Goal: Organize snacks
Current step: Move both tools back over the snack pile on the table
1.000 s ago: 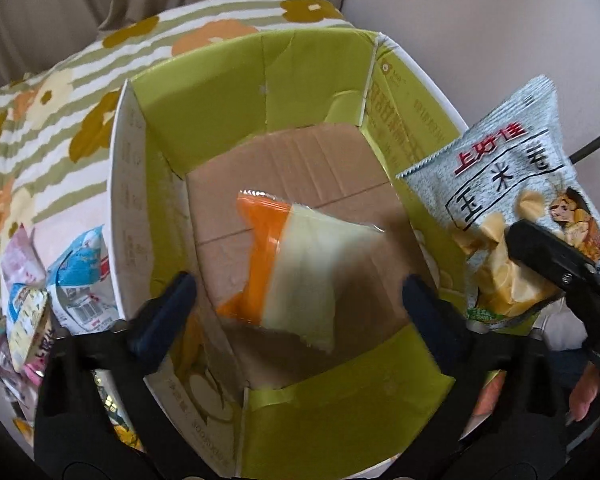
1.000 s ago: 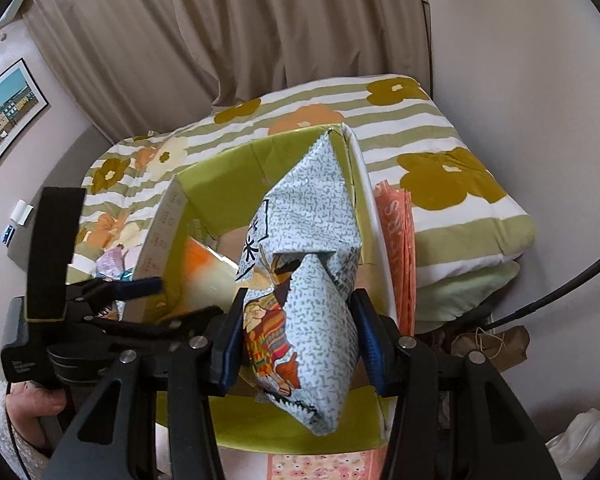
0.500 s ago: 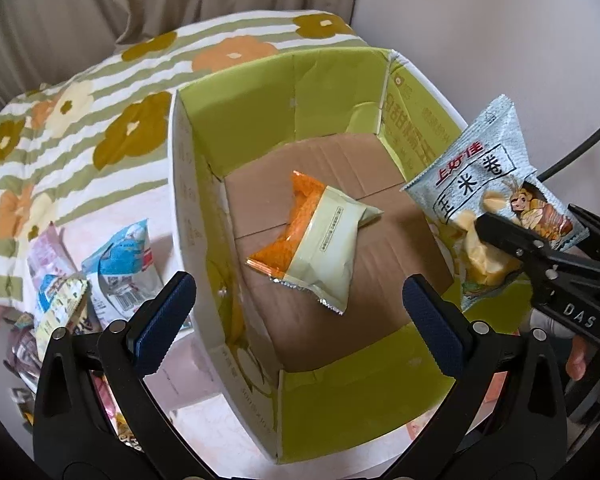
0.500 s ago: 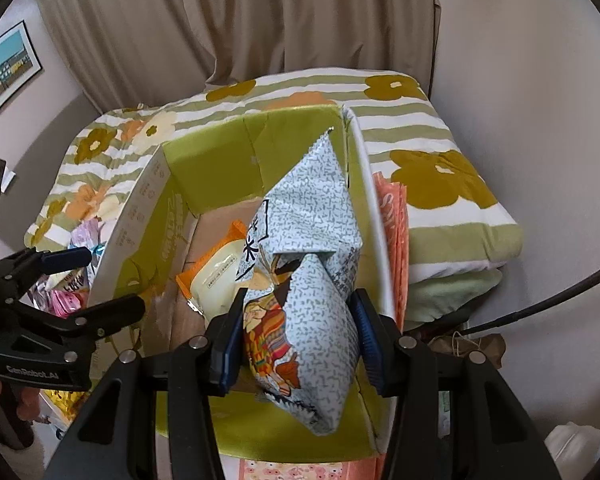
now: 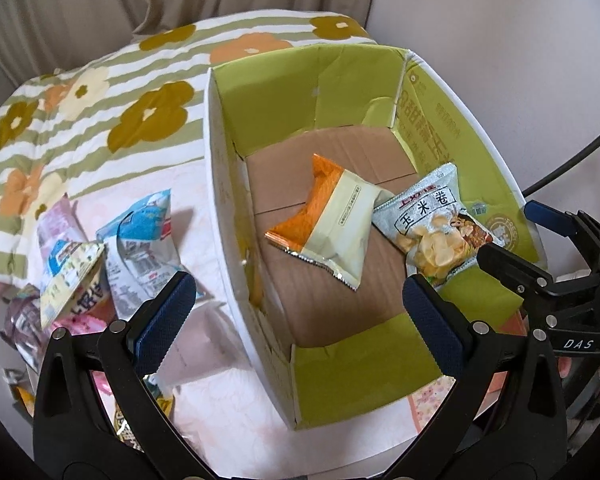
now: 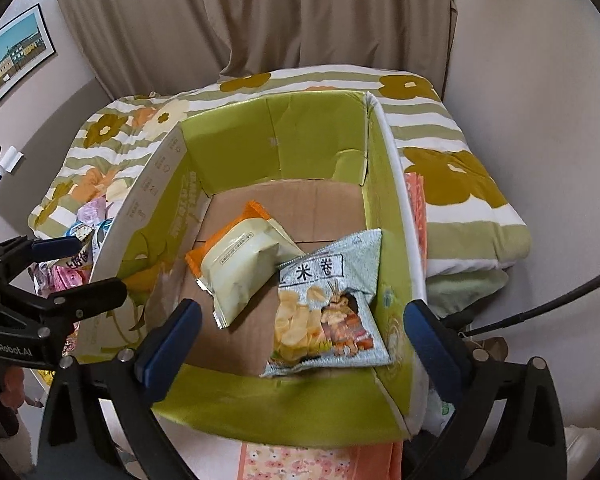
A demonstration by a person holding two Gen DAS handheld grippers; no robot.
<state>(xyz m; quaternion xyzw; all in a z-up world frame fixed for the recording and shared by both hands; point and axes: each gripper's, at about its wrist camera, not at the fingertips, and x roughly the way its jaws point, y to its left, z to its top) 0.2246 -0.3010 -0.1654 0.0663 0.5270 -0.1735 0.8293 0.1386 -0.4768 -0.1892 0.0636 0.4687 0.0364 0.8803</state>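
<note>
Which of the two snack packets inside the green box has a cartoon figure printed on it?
The grey speckled chip bag, lying against the green cardboard box's right wall. The orange-and-cream packet beside it shows only a small label.

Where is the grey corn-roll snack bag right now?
The grey bag lies on the floor of the green box, on its right side, overlapping the orange-and-cream packet.

Beige curtains (image 6: 300, 12) hanging in folds along the back. Pale plain walls (image 6: 540, 120) on both sides. Framed townscape picture (image 6: 14, 56) on the left wall. Striped quilt with flower print (image 5: 100, 92), folded, spread beneath. Soft, even daylight throughout.
</note>
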